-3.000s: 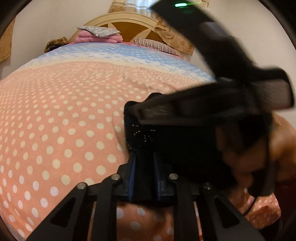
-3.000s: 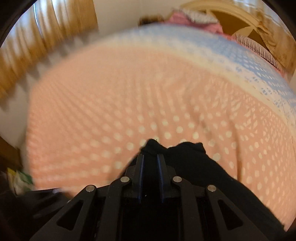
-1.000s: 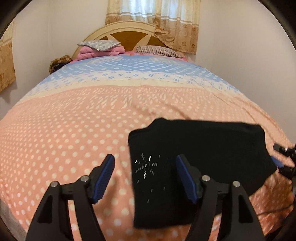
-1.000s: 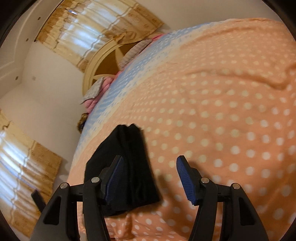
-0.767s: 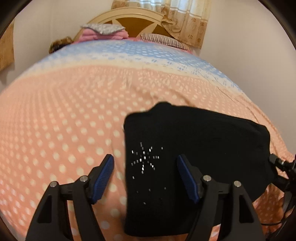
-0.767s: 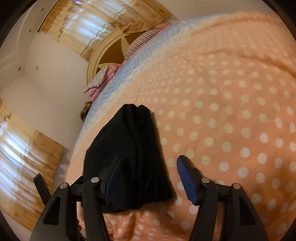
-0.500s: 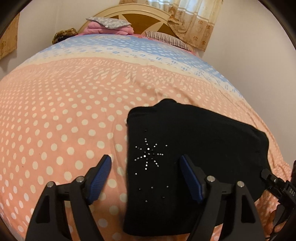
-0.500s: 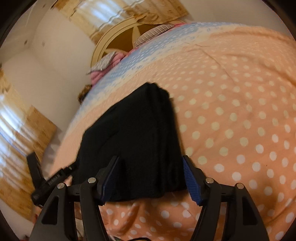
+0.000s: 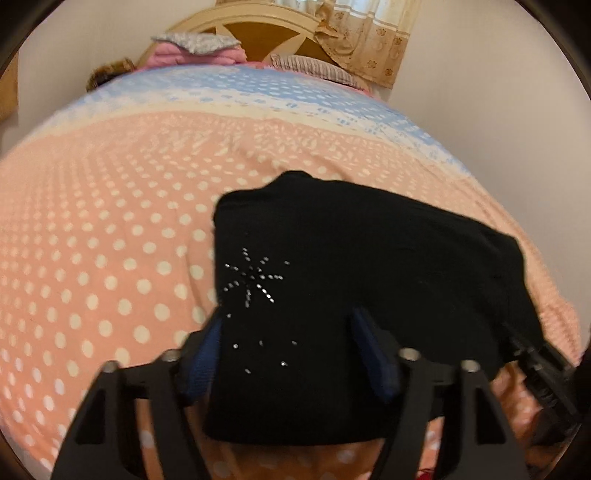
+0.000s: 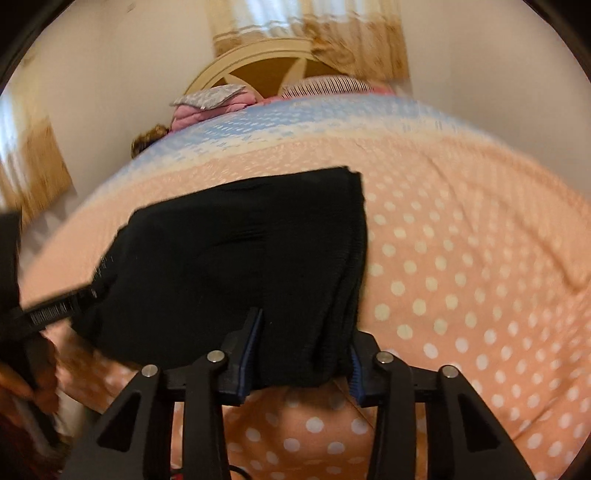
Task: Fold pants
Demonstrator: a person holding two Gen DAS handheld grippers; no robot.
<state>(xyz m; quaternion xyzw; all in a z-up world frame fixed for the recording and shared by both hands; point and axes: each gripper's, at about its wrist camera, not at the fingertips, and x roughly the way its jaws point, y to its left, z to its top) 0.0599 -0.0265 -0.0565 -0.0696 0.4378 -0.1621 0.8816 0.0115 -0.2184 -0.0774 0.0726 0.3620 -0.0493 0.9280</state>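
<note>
The black pants (image 9: 351, 258) lie folded into a thick rectangle on the polka-dot bedspread (image 9: 110, 221), a rhinestone star on top. My left gripper (image 9: 290, 354) straddles their near left part. Its jaws are closing, one blue pad at the left edge and the other on top of the cloth. In the right wrist view, my right gripper (image 10: 303, 354) is over the layered right edge of the pants (image 10: 240, 251). Its jaws are closing too, with the near right corner between them. Each gripper also shows in the other view: the left gripper (image 10: 62, 302) and the right gripper (image 9: 535, 369).
The bedspread (image 10: 461, 258) stretches away, orange with white dots, then blue. Pink and grey pillows (image 9: 192, 48) lie by the wooden headboard (image 9: 258, 33), with a curtain (image 9: 369, 33) behind. A wall runs along the bed's right side. A hand (image 10: 37, 387) holds the left gripper.
Both grippers have come down onto the pants and their jaws have narrowed. The right gripper rolled upright and swung over the pants' right edge. The pants stayed in place.
</note>
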